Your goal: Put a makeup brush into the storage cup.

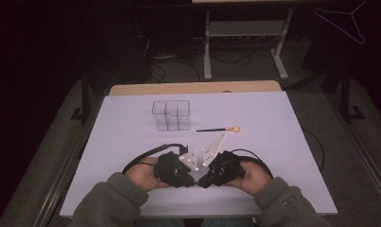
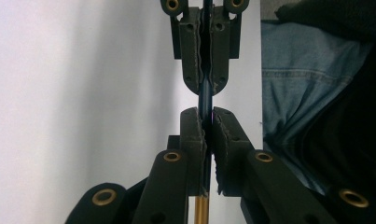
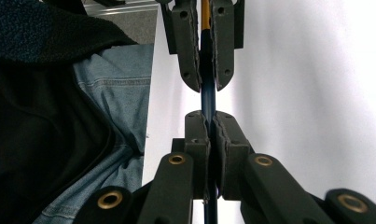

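My left hand-held gripper (image 2: 208,123) and right hand-held gripper (image 3: 209,122) both clamp one thin dark-blue stick with a gold end (image 2: 205,95), tip to tip, steadying it above the white bench (image 1: 131,137).

Table (image 1: 131,142): white top, tan wood strip along the far edge.
Organiser (image 1: 171,115): clear, colourless.
Brush (image 1: 219,129): black handle, peach tip.
Pen (image 2: 205,95): dark blue barrel, gold section.
Grippers: black bodies, brass rivets, grey plates.
Sleeves (image 1: 110,201): grey-green.
Trousers (image 2: 293,84): blue denim.
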The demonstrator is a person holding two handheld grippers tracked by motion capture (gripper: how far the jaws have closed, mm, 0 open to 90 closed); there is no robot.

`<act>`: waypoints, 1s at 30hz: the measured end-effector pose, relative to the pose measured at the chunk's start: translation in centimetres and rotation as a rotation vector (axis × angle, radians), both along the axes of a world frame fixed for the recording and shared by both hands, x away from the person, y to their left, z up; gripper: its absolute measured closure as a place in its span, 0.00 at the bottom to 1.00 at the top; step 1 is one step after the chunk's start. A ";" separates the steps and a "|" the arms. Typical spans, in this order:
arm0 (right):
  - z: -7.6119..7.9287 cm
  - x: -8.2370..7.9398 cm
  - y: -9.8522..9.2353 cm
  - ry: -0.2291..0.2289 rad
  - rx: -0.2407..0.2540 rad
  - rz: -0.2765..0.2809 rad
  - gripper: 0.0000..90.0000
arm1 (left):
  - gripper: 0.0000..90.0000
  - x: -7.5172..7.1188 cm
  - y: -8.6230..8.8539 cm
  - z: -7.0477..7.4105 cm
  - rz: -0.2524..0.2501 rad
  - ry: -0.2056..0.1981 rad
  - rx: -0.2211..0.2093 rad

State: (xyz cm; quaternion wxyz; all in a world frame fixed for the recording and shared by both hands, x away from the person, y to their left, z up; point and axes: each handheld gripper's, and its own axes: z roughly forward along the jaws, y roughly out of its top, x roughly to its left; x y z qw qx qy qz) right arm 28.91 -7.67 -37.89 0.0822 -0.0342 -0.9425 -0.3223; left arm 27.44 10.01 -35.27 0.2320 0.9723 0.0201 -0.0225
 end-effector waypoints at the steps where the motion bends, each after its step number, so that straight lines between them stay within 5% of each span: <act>1: 0.0 0.0 0.0 -0.002 0.003 0.003 0.93 | 0.91 0.1 0.1 0.0 0.003 -0.007 0.001; 8: -0.2 0.0 -1.0 -0.014 0.008 -0.022 0.93 | 0.74 0.4 1.6 -0.4 0.058 0.021 -0.030; 12: -0.2 -0.1 -1.3 -0.024 0.024 -0.024 0.93 | 0.73 0.4 2.4 -0.8 0.088 0.039 -0.041; 15: 0.0 -0.2 -1.3 -0.033 0.037 -0.019 0.93 | 0.74 0.4 2.6 -1.0 0.092 0.045 -0.040; 19: 0.1 -0.3 -1.4 -0.036 0.047 -0.015 0.93 | 0.87 0.7 2.9 -0.8 0.068 0.087 -0.073; 25: -0.1 -0.2 -1.2 -0.027 0.045 -0.002 0.90 | 0.93 0.2 2.7 -0.7 0.017 0.068 -0.049; 30: -0.1 -0.2 -0.8 -0.026 0.042 -0.010 0.81 | 0.94 0.2 2.5 -0.4 0.023 0.066 -0.043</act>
